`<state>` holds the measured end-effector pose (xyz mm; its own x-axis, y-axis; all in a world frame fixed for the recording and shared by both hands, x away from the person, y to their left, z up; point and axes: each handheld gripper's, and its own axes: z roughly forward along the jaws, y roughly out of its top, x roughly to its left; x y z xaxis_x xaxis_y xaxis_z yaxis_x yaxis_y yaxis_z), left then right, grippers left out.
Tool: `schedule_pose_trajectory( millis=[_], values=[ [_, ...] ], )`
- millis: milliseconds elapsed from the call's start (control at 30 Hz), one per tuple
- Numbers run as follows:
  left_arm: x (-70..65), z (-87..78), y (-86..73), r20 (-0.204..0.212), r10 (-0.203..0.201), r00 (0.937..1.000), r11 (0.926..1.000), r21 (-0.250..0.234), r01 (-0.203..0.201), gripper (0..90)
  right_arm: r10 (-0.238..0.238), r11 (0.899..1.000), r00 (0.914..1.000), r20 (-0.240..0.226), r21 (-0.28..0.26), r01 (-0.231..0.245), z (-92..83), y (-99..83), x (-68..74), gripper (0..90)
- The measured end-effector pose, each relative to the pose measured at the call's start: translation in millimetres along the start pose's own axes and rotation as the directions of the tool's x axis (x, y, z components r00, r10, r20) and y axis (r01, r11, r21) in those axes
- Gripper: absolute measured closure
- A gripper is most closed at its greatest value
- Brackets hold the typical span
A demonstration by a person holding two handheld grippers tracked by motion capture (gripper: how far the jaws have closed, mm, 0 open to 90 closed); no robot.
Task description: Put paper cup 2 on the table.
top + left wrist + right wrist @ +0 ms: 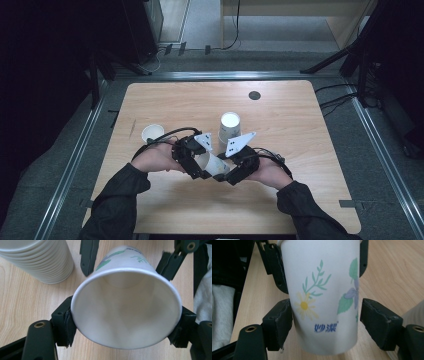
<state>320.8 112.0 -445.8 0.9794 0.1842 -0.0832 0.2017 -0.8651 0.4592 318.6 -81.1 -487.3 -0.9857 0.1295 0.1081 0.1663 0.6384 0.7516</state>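
Observation:
A white paper cup (pixel 212 164) printed with flowers lies on its side in the air between my two grippers, low over the near middle of the table. My left gripper (pixel 199 170) is shut on its wide end; in the left gripper view both pads (pixel 65 326) press just behind the open rim of the cup (pixel 125 310). My right gripper (pixel 229 174) stands around the narrow base end. In the right gripper view the cup (pixel 322 302) touches the left pad (pixel 283 320), while the right pad (pixel 377 322) stands a sliver off its wall.
A tall stack of white cups (pixel 230 127) stands just beyond the grippers, and shows as a ribbed stack (pixel 37 260) in the left gripper view. A single cup (pixel 153 133) sits upright to the left. A black disc (pixel 254 95) lies near the table's far edge (pixel 220 82).

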Motion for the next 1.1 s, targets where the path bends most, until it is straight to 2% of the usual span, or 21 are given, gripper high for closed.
schedule_pose_trajectory(
  millis=[167,400,533,667,767,933,1100],
  values=[
    [-1.6,1.8,2.5,0.0,0.009,1.0,0.9999,0.01,-0.009,24.4,-0.008,1.0,0.9999,-0.012,0.009,0.008,2.9,0.3,1.6,29.5],
    [-1.7,0.8,1.5,0.005,0.014,0.9999,0.9999,-0.004,-0.014,24.3,-0.019,1.0,0.9996,-0.021,0.01,0.019,2.1,0.7,2.4,33.5],
    [-1.7,-1.8,-1.1,0.008,0.017,0.9998,0.9992,-0.035,-0.017,22.2,-0.029,1.0,0.9994,-0.02,-0.001,0.029,0.3,1.4,3.0,33.4],
    [-0.9,-9.2,-5.0,0.02,0.009,0.9998,0.9947,-0.102,-0.007,14.3,-0.024,0.999,0.9997,-0.01,-0.022,0.024,-5.1,1.3,2.0,33.3],
    [1.6,-15.5,-9.4,0.022,-0.009,0.9997,0.9878,-0.155,0.012,12.7,-0.016,0.999,0.9999,-0.002,-0.043,0.016,-10.4,1.0,-0.3,33.3],
    [6.3,-20.7,-18.5,0.037,-0.05,0.998,0.9746,-0.216,0.057,12.7,-0.012,0.998,0.9999,0.006,-0.061,0.012,-17.2,0.8,-2.4,33.3],
    [7.9,-20.9,-26.7,0.046,-0.085,0.9953,0.9505,-0.296,0.095,12.7,-0.003,0.997,1.0,0.0,-0.081,0.003,-21.3,1.1,-2.5,33.3]
  ],
)
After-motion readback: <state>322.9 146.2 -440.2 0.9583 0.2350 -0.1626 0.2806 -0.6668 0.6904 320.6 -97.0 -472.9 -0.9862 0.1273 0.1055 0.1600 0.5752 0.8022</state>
